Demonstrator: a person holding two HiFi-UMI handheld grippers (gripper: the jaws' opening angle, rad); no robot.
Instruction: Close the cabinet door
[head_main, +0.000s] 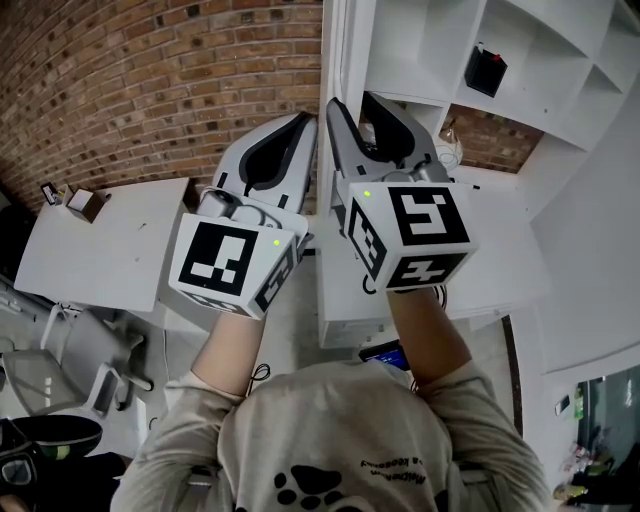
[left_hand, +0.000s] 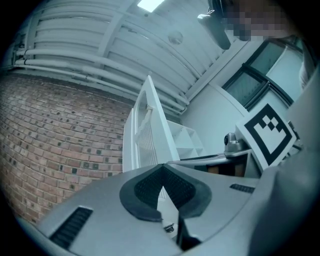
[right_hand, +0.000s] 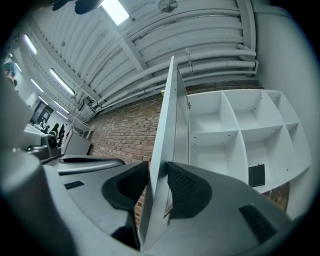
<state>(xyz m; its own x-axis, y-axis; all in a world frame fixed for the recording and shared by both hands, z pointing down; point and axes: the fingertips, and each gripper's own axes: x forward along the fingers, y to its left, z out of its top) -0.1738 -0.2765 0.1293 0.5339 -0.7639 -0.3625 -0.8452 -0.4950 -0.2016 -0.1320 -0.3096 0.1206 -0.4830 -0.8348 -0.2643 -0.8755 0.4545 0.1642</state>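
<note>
Brick wall fills the left side, with a white table below it. Next comes the left gripper, its jaws clenched tip to tip on nothing. Beside it the right gripper has its jaws released, straddling the free edge of the cabinet door (one pad stands clear of the panel). That door is a tall white panel, long axis upright, standing out edge-on toward the person. Rightmost is the white cabinet, its shelves exposed.
</note>
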